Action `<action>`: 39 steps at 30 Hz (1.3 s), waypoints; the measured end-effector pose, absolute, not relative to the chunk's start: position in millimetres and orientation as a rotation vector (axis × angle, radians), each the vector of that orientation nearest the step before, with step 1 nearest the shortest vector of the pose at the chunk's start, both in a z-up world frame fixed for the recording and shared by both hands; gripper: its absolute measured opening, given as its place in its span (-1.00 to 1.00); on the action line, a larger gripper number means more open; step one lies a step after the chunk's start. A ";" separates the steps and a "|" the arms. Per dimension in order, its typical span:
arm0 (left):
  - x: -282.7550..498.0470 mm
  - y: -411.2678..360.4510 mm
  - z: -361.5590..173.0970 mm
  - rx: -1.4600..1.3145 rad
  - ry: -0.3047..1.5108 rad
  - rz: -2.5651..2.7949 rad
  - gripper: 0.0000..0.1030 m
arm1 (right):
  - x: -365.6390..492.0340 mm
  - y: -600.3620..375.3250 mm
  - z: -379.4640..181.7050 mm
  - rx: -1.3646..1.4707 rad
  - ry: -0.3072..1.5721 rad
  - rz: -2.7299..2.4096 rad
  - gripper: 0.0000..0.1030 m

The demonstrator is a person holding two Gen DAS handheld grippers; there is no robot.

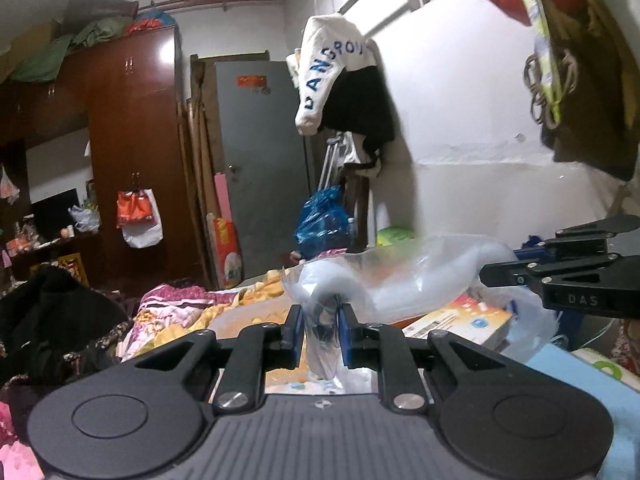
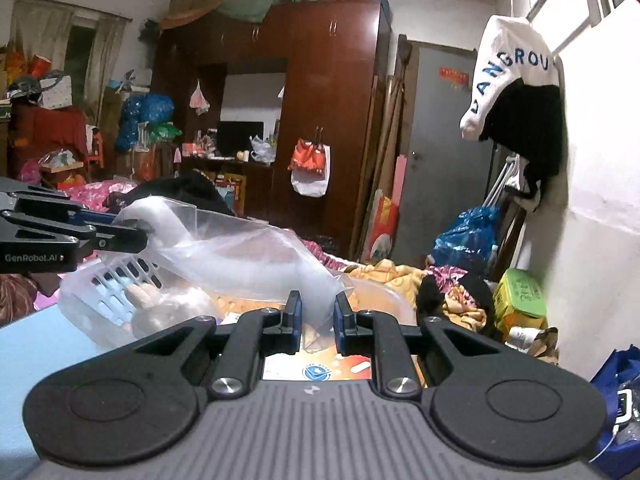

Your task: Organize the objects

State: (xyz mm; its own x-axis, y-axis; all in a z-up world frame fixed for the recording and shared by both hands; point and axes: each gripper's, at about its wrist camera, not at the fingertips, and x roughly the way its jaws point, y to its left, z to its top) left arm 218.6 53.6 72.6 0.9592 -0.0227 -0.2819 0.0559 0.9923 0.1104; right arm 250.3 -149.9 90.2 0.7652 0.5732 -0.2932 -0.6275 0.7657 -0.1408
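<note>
A clear plastic bag (image 1: 400,276) is stretched in the air between my two grippers. My left gripper (image 1: 320,332) is shut on one bunched end of it. My right gripper (image 2: 316,320) is shut on the other end of the bag (image 2: 248,256). Each gripper shows in the other's view: the right one at the right edge (image 1: 488,274), the left one at the left edge (image 2: 146,234). Under the bag a white slotted plastic basket (image 2: 100,292) holds a pale soft toy (image 2: 160,304). An orange and white box (image 1: 464,320) lies beneath.
A bed with a flowered quilt (image 1: 180,308) and a black garment (image 1: 52,312) lies to the left. A brown wardrobe (image 2: 328,120), a grey door (image 1: 264,160), a blue plastic bag (image 1: 320,220), a green-lidded box (image 2: 520,300) and hanging clothes (image 1: 340,80) stand beyond. White wall on the right.
</note>
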 end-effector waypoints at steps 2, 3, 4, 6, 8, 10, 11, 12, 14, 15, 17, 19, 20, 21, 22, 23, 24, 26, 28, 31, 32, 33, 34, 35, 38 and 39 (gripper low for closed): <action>220.5 55.5 69.0 0.114 0.284 -0.024 -0.55 | 252.6 -150.0 86.1 -0.238 0.250 0.664 -0.57; 219.8 55.9 66.9 0.125 0.271 -0.011 -0.45 | 254.0 -149.2 84.6 -0.237 0.266 0.664 -0.32; 220.1 55.6 65.5 0.141 0.256 0.011 -0.33 | 255.5 -150.0 85.6 -0.236 0.271 0.648 -0.12; 219.6 53.9 62.2 0.184 0.252 0.068 0.64 | 252.8 -155.9 83.6 -0.225 0.236 0.603 0.87; 218.3 57.6 63.2 0.160 0.261 0.048 0.89 | 248.5 -163.7 83.3 -0.188 0.201 0.579 0.99; 216.0 61.7 65.5 0.129 0.261 0.029 0.89 | 247.9 -167.2 85.7 -0.170 0.209 0.590 1.00; 214.9 62.3 66.2 0.123 0.263 0.029 0.89 | 247.6 -167.7 86.6 -0.170 0.210 0.588 1.00; 213.6 62.9 66.5 0.119 0.262 0.026 0.89 | 246.3 -167.7 87.3 -0.175 0.210 0.580 1.00; 210.3 64.8 65.7 0.107 0.260 0.015 0.91 | 247.1 -167.8 87.8 -0.168 0.212 0.590 1.00; 208.9 65.3 65.4 0.102 0.257 0.018 0.91 | 246.2 -168.7 87.8 -0.157 0.213 0.599 1.00; 207.7 65.6 63.5 0.102 0.251 0.026 0.91 | 248.1 -169.4 87.5 -0.139 0.222 0.611 1.00; 206.8 65.7 61.9 0.101 0.254 0.033 0.91 | 251.1 -168.8 85.7 -0.135 0.237 0.613 1.00; 207.9 65.1 62.0 0.099 0.251 0.036 0.91 | 252.8 -168.9 84.6 -0.137 0.238 0.611 1.00; 206.7 65.0 62.0 0.097 0.247 0.036 0.91 | 254.1 -169.4 83.7 -0.136 0.238 0.611 1.00; 205.9 65.3 62.3 0.093 0.244 0.036 0.91 | 255.8 -169.8 83.3 -0.131 0.240 0.614 1.00; 205.1 65.9 62.1 0.091 0.244 0.035 0.91 | 255.5 -170.8 82.7 -0.121 0.243 0.618 1.00; 204.4 65.6 62.0 0.091 0.243 0.035 0.91 | 256.1 -171.8 82.6 -0.110 0.247 0.622 1.00; 202.4 64.3 61.6 0.097 0.238 0.038 0.91 | 256.2 -173.2 83.1 -0.096 0.257 0.625 1.00; 200.4 62.7 62.3 0.098 0.237 0.041 0.91 | 254.4 -174.6 84.5 -0.089 0.260 0.626 1.00; 194.1 59.0 64.6 0.098 0.227 0.033 0.91 | 247.9 -178.4 87.7 -0.077 0.275 0.642 1.00; 190.5 57.0 65.6 0.100 0.231 0.029 0.91 | 246.4 -179.9 88.6 -0.074 0.290 0.642 1.00; 187.3 54.4 67.3 0.105 0.240 0.025 0.91 | 243.5 -181.0 90.6 -0.070 0.309 0.635 1.00; 183.4 51.4 69.5 0.110 0.249 0.021 0.91 | 241.3 -181.9 91.5 -0.066 0.323 0.621 1.00; 177.5 48.4 72.4 0.114 0.248 0.016 0.91 | 238.8 -182.0 92.8 -0.067 0.336 0.598 1.00; 157.6 41.1 80.9 0.118 0.237 -0.012 0.91 | 228.6 -182.3 97.4 -0.085 0.355 0.493 1.00; 152.4 39.8 84.5 0.119 0.239 -0.013 0.91 | 224.2 -181.6 98.5 -0.094 0.348 0.457 1.00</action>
